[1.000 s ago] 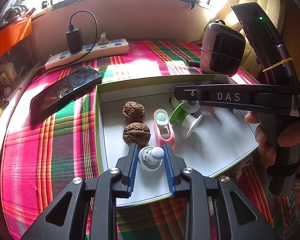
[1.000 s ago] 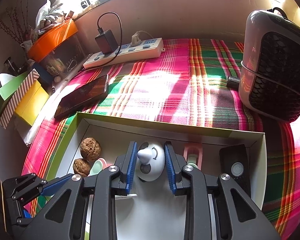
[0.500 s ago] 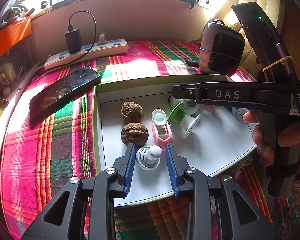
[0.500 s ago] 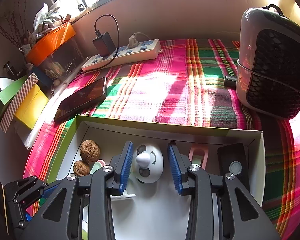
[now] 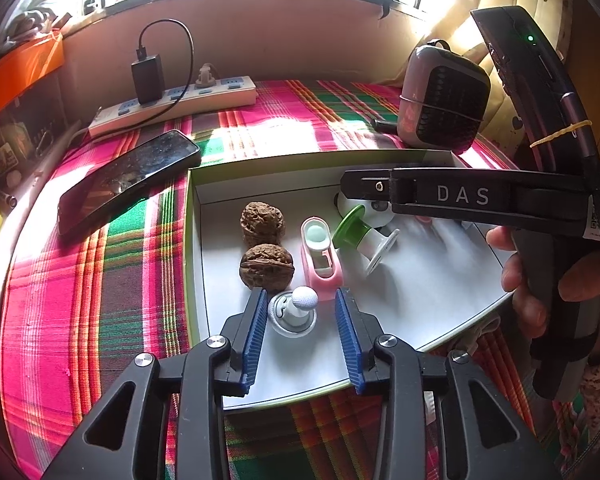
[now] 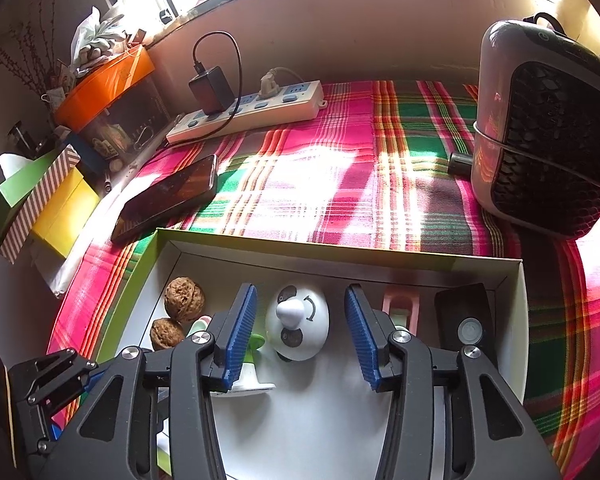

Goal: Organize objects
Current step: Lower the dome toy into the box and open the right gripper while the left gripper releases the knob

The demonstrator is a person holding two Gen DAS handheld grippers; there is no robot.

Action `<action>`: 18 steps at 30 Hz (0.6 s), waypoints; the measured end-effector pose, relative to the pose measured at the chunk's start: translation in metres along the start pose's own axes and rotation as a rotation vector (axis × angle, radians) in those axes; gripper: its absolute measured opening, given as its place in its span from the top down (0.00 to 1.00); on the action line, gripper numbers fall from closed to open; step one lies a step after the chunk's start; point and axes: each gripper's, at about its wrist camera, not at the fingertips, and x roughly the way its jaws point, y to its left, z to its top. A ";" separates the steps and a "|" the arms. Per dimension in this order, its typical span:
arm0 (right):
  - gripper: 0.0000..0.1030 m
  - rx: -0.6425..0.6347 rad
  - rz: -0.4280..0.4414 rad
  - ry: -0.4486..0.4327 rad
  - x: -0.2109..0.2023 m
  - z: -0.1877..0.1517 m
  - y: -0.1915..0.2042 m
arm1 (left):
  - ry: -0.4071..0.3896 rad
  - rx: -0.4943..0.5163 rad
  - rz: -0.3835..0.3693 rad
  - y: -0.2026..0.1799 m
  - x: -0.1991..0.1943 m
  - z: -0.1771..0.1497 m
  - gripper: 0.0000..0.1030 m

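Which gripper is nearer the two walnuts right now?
Left. The left gripper sits just in front of the walnuts, jaws opening around a small knob; the right gripper straddles the panda piece further right.

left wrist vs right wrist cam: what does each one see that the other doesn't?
Left wrist only: the small grey knob piece between the left gripper fingers, clear of both as they open, and the person's hand.

Right wrist only: the black device in the box, and the tissue box.

Both: two walnuts, panda piece, phone, power strip, heater.
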 end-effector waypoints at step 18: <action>0.54 -0.020 -0.038 -0.083 -0.038 -0.019 0.007 | -0.034 -0.027 0.009 0.000 -0.022 -0.008 0.60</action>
